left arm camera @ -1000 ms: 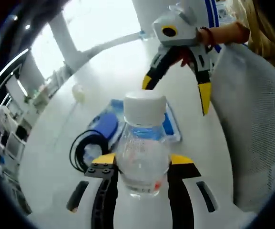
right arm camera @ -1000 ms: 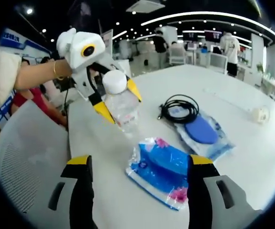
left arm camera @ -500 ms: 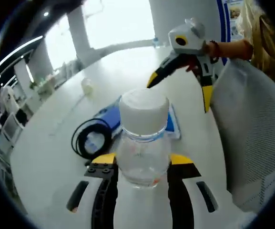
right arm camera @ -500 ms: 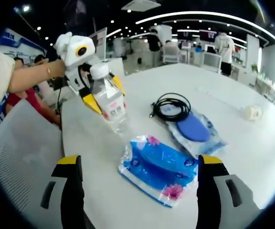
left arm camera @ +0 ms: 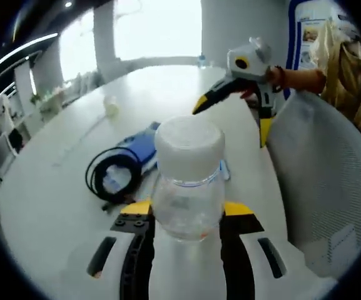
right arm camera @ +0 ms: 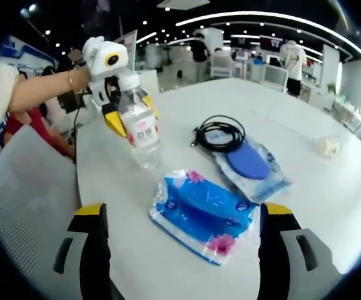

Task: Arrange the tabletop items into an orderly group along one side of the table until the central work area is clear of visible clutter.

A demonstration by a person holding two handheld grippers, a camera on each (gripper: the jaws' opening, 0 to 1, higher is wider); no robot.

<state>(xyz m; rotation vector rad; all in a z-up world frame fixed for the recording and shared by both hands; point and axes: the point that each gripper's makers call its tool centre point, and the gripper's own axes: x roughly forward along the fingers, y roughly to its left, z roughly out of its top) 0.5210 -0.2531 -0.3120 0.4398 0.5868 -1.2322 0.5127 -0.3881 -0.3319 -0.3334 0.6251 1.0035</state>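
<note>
Here, a clear plastic water bottle with a white screw cap (left arm camera: 186,181) stands upright between the yellow-tipped fingers (left arm camera: 136,215) of the left gripper (left arm camera: 186,219), which are closed against its sides just below the shoulder. In the right gripper view the same bottle (right arm camera: 137,125) is seen near the counter's edge, clamped by that left gripper (right arm camera: 127,112), which a person's hand holds from behind; whether the bottle's base touches the white counter (right arm camera: 293,137) cannot be told.

The right gripper (right arm camera: 183,215) has its fingers (right arm camera: 92,215) spread wide apart, holding nothing, hovering above a blue plastic-wrapped packet with pink flowers (right arm camera: 202,215) that lies flat between them. In the left gripper view this right gripper (left arm camera: 233,103) appears beyond the bottle, held open above the counter (left arm camera: 55,187).

Beyond the packet lies a clear bag holding a round dark-blue pad (right arm camera: 249,165), with a coiled black cable (right arm camera: 221,134) resting on its far end. A small pale crumpled object (right arm camera: 327,147) sits well apart, further out on the counter. A grey mesh chair back (left arm camera: 318,181) stands beside the counter's edge.
</note>
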